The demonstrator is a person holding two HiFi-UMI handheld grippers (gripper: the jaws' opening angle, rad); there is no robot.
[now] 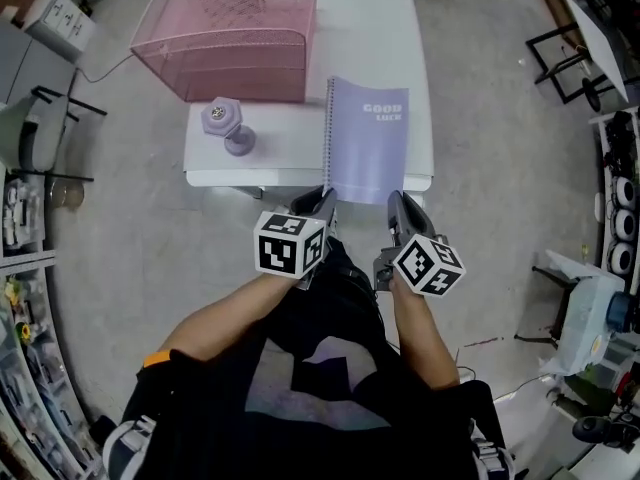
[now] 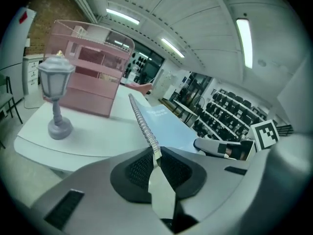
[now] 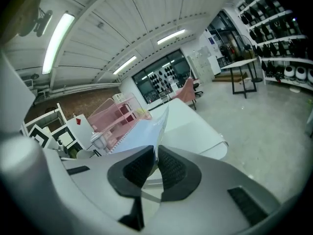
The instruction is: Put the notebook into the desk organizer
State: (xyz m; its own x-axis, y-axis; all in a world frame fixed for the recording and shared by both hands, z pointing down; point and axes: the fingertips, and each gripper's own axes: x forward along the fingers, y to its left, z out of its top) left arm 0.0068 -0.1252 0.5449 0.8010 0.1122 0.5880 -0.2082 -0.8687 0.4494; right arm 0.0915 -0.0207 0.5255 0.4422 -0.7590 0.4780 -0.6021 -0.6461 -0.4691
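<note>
A lilac spiral-bound notebook (image 1: pixel 368 153) lies on the white table (image 1: pixel 375 28), its near edge at the table's front edge. My left gripper (image 1: pixel 322 200) is shut on its near left corner, and in the left gripper view the pads pinch the wire spine (image 2: pixel 142 119). My right gripper (image 1: pixel 398 204) is shut on the near right corner, the cover (image 3: pixel 142 129) rising between its pads. The pink mesh desk organizer (image 1: pixel 235 38) stands at the table's far left, beyond the notebook; it also shows as the organizer (image 2: pixel 90 77) and the organizer (image 3: pixel 117 116).
A small lilac lantern ornament (image 1: pixel 228 125) stands on the table left of the notebook, in front of the organizer. Grey floor surrounds the table. Shelving (image 1: pixel 25 218) lines the left wall, and black frames (image 1: pixel 565 63) and equipment stand at the right.
</note>
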